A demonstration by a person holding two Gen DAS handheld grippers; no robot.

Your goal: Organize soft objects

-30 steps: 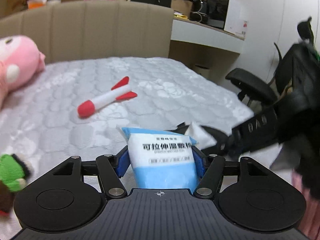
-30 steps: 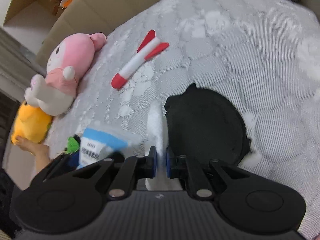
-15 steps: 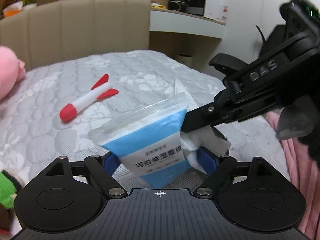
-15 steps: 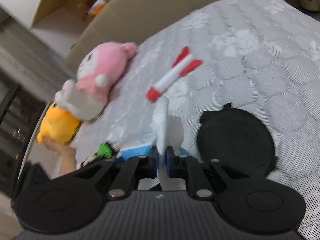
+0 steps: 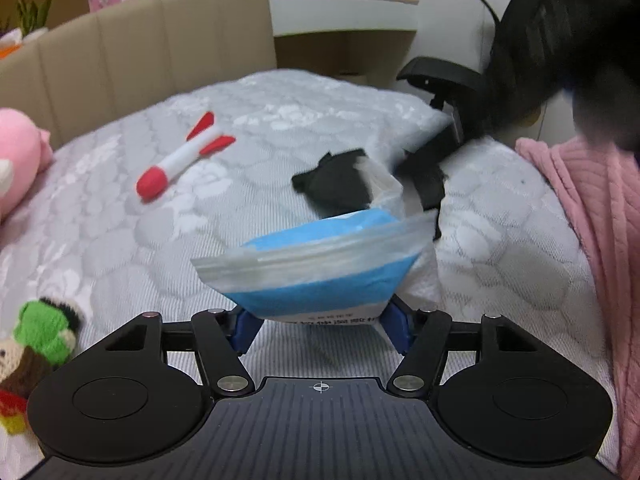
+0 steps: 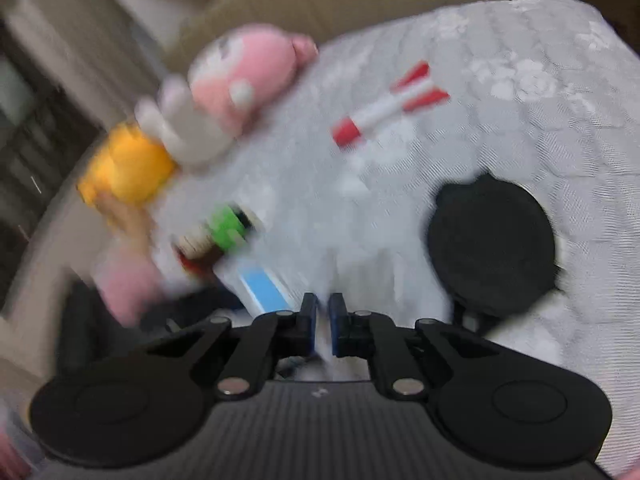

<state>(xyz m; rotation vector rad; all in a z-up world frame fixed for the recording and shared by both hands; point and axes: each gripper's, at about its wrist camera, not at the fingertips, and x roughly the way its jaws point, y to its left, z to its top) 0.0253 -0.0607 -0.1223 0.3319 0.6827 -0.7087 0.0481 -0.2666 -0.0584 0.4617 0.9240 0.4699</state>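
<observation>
Left wrist view: the left tongs (image 5: 320, 322) have just been closing and now pinch the bottom of one blue-and-white pouch (image 5: 320, 268), its clear zip mouth gaping upward above the bed (image 5: 120, 220). Count with me: one red-and-white rocket (image 5: 182, 160) lying alone mid-bed, one black round piece (image 5: 334, 184) just behind the pouch, one green knitted doll (image 5: 36, 340) low at the left, one pink plush (image 5: 18, 156) cut off by the left edge. A pink knit sleeve (image 5: 592, 260) fills the right side. Plenty of bare quilt around the rocket. The top right is a dark blur, hard to read.

Right wrist view, badly smeared: the right tongs (image 6: 323, 326) are pressed together, and whether something thin and white sits between them I cannot tell. One black disc (image 6: 492, 240) to the right, rocket (image 6: 390, 106) beyond, pink plush (image 6: 240, 76) over one yellow toy (image 6: 124, 168), green doll (image 6: 228, 228) and pouch (image 6: 260, 288) at left.
</observation>
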